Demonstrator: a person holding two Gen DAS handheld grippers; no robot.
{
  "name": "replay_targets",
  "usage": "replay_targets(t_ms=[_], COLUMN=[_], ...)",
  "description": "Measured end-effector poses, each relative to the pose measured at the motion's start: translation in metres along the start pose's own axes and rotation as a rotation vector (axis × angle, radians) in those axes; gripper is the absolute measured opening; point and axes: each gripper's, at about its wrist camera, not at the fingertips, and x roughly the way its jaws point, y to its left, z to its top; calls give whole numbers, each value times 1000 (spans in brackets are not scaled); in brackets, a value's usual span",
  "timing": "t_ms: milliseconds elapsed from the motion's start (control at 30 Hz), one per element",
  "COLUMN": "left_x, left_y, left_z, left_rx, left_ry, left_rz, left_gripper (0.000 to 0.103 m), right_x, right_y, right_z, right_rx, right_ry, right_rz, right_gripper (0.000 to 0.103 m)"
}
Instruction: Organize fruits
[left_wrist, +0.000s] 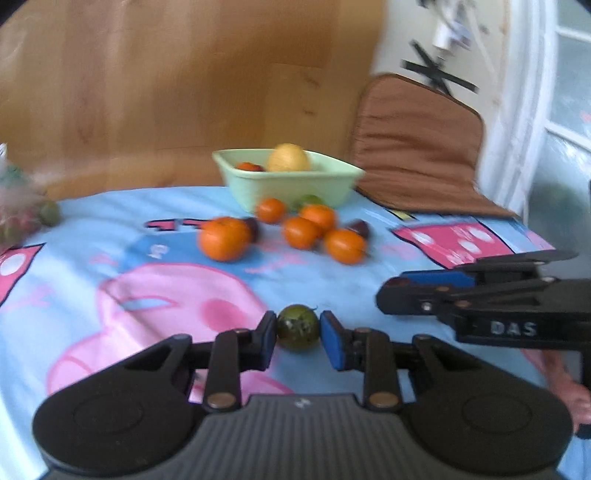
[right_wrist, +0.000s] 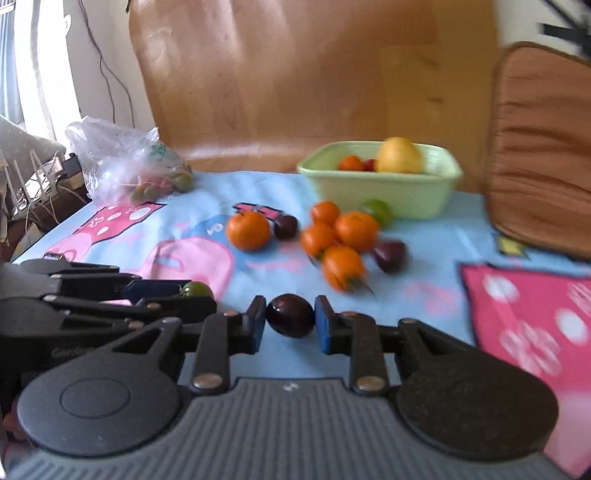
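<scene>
My left gripper (left_wrist: 298, 328) is shut on a small dark green fruit (left_wrist: 297, 326), both blue pads pressed against it just above the cloth. My right gripper (right_wrist: 290, 315) is shut on a dark purple plum (right_wrist: 290, 315) in the same way. The right gripper (left_wrist: 391, 295) also shows from the side in the left wrist view; the left gripper (right_wrist: 195, 291) with the green fruit (right_wrist: 197, 288) shows in the right wrist view. Several oranges (right_wrist: 247, 229) and two more plums (right_wrist: 389, 254) lie ahead, before a pale green bowl (right_wrist: 406, 195) holding a yellow fruit (right_wrist: 400, 155).
A light green fruit (right_wrist: 376, 211) lies against the bowl. A plastic bag of fruit (right_wrist: 140, 166) sits at the far left of the blue cartoon tablecloth (right_wrist: 424, 280). A brown padded chair (right_wrist: 535, 147) stands at the right, a wooden chair back (right_wrist: 295, 74) behind the table.
</scene>
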Motion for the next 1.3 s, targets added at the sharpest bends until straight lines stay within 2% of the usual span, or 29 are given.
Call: replay_targets(t_ms=[167,333,567,633,733,867,933,967,1100,1300], left_x=[-6,-9,-15,-18,-18,-16,-16,-16,-12,-15], left_y=[-41,-67,-67,-67,-66,-64,-63,-63,-64,-63], left_z=[-9,-16,-20,-21,-20,-19,-19,-19,-19,-20], left_rx=[58,129,124,125,120,104,100,101,107,106], left_ry=[1,-19,-67,-84,-87,-71,-76,-75,-51,-67], left_rz=[-32,33,94,96,91,99,101,101,103,99], left_gripper=[27,27,31,36,40,41,51,52,53,53], right_x=[-51,-66,-57,-58,-59,-62,-64,-65,-67,-66], right_y=[-4,-1,0,0,-1,0,2,3,6,8], right_z=[-31,-43,-49,-51,-52,-55,-56,-57,-59,-59], right_rx=[20,4,-20,-16,-5,-1,-12,-18,-39,-53], right_ry=[-44,-62,-27,-31,-38,-34,-30,-29,-21,-19], right_rz=[-63,-97,-110,-108,-100,-94,-91,-91,-97,-108], right_gripper=[31,31,34,35,47,49,49,49,49,49])
